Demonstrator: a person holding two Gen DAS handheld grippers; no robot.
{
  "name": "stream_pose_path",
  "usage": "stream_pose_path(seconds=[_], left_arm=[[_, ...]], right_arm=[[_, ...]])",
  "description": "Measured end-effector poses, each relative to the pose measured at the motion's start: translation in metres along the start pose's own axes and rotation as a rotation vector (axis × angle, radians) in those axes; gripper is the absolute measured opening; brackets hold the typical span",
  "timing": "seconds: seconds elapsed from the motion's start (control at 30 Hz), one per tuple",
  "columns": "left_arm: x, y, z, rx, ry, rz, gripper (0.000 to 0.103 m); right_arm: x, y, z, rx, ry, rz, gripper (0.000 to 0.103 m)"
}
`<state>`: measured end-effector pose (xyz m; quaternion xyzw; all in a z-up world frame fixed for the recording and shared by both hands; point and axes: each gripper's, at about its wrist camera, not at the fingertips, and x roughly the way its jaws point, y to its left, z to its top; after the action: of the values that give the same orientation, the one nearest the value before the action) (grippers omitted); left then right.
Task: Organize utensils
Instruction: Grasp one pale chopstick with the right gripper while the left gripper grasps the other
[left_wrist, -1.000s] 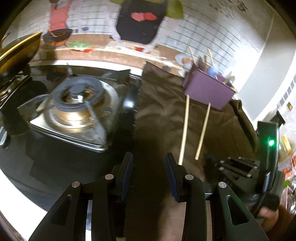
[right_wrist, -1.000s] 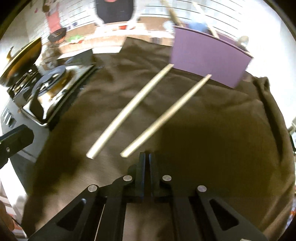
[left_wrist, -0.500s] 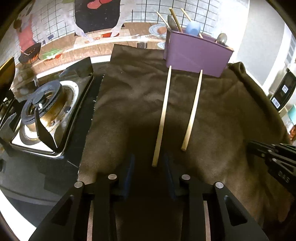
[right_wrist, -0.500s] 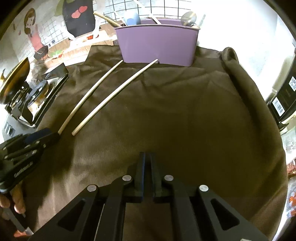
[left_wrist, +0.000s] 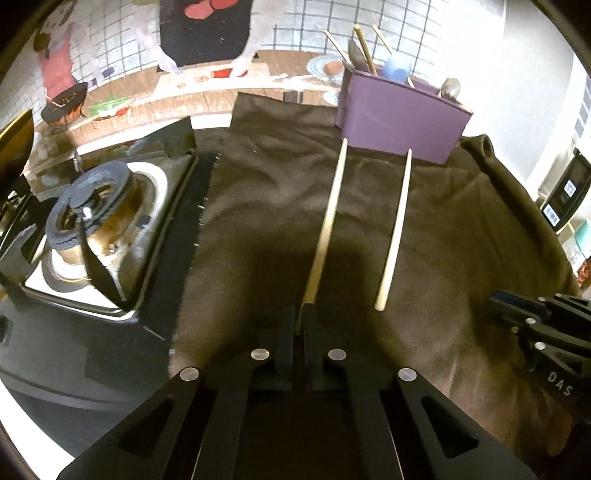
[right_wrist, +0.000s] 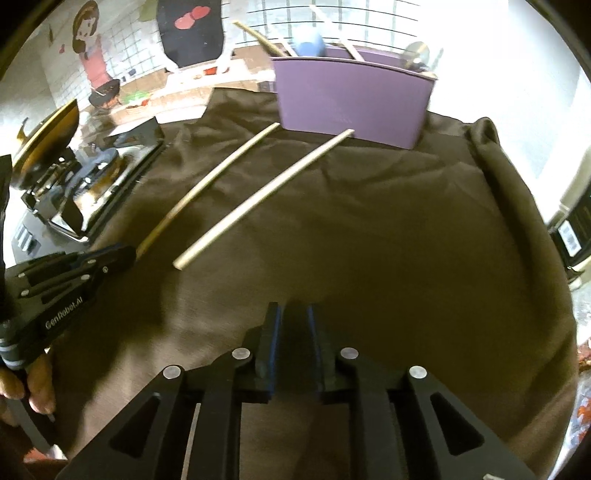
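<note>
My left hand-held gripper (left_wrist: 299, 325): the jaws are closed on the near tip of the left chopstick (left_wrist: 328, 218); only the very end is between them.
My right hand-held gripper (right_wrist: 291, 325): the jaws are opening, a narrow gap now, and nothing is between them; it hangs over bare brown cloth (right_wrist: 388, 240).
Where the chopsticks are: both lie on the cloth that covers the table, side by side but apart, and their far ends reach the foot of the purple utensil holder (left_wrist: 399, 118). The right chopstick (left_wrist: 395, 229) is free, between my two grippers.
Risk with the grip: I hold the stick at its end only, so I think it can turn in the jaws like a lever, or slip out when I lift it.
Risk at the holder: the far end is touching or almost touching the purple wall. If I push forward before lifting, the stick may shove the holder or get jammed against it.
Risk with the holder's load: other utensils already stand inside, leaning. A long stick which comes in tilted could catch on them.
Risk with the cloth: it is soft and has wrinkles. My right gripper could pinch the fabric together with the second stick and pull everything.
Risk at the left: the gas burner (left_wrist: 92, 218) is just beside the cloth edge, so a dropped stick could roll there.
</note>
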<state>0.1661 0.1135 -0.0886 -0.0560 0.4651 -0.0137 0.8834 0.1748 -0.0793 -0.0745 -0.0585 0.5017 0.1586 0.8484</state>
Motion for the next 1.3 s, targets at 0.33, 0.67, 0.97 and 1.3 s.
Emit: stream_pose_path(seconds=[0.33, 0.67, 0.97, 1.3], left_arm=[[-0.028, 0.044, -0.006, -0.063, -0.027, -0.018, 0.002], [-0.033, 0.062, -0.008, -0.058, -0.025, 0.023, 0.004], [-0.038, 0.041, -0.003, 0.012, -0.049, -0.007, 0.004], [-0.025, 0.012, -0.001, -0.025, -0.021, -0.189, 0.004]], right_arm=[[0.026, 0.069, 0.018, 0.021, 0.039, 0.061, 0.02], [0.046, 0.093, 0.035, 0.03, -0.001, -0.077, 0.034], [0.035, 0.055, 0.025, 0.086, -0.002, -0.141, 0.01], [-0.016, -0.008, -0.003, 0.126, -0.074, -0.216, 0.006]])
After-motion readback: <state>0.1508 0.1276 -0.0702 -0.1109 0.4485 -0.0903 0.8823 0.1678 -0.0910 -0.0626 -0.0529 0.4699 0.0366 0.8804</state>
